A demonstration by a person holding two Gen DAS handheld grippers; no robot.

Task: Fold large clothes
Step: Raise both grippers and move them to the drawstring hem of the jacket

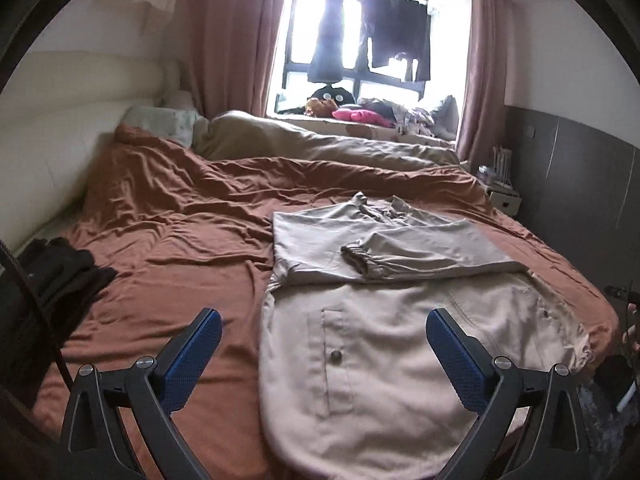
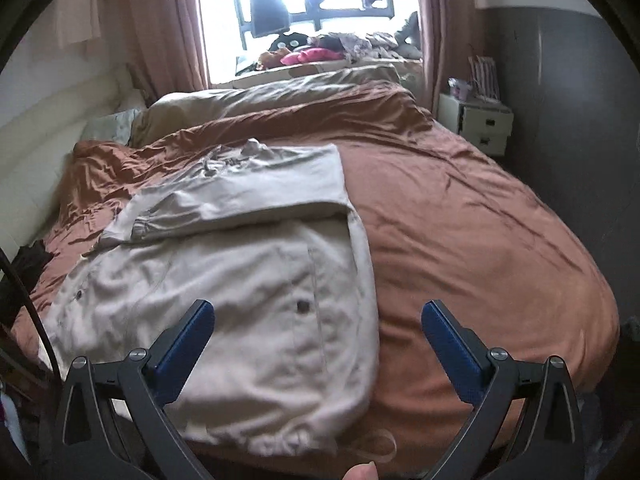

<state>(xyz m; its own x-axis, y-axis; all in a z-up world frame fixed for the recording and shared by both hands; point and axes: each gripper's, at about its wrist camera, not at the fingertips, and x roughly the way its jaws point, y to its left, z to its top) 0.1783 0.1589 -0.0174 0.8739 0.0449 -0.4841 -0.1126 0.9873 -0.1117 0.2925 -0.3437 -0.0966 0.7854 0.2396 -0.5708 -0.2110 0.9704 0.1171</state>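
A beige jacket lies flat on a bed covered by a rust-brown sheet, near the foot of the bed. Both sleeves are folded across its chest, with one elastic cuff lying on top. The jacket's hem reaches the near edge of the mattress. Wide bare sheet lies open on either side of it: in the left wrist view between the jacket and a dark pile of clothes by the headboard side, and in the right wrist view across to the bed's far edge by a white nightstand.

The left gripper hovers above the jacket's lower half, its blue-padded fingers spread wide and holding nothing. The right gripper hovers over the jacket's right edge, its fingers equally wide apart and empty.

A bright window washes out the hanging clothes there. The jacket's near hem is partly cut off behind the gripper frames. A fingertip shows at the bottom edge of the right wrist view.
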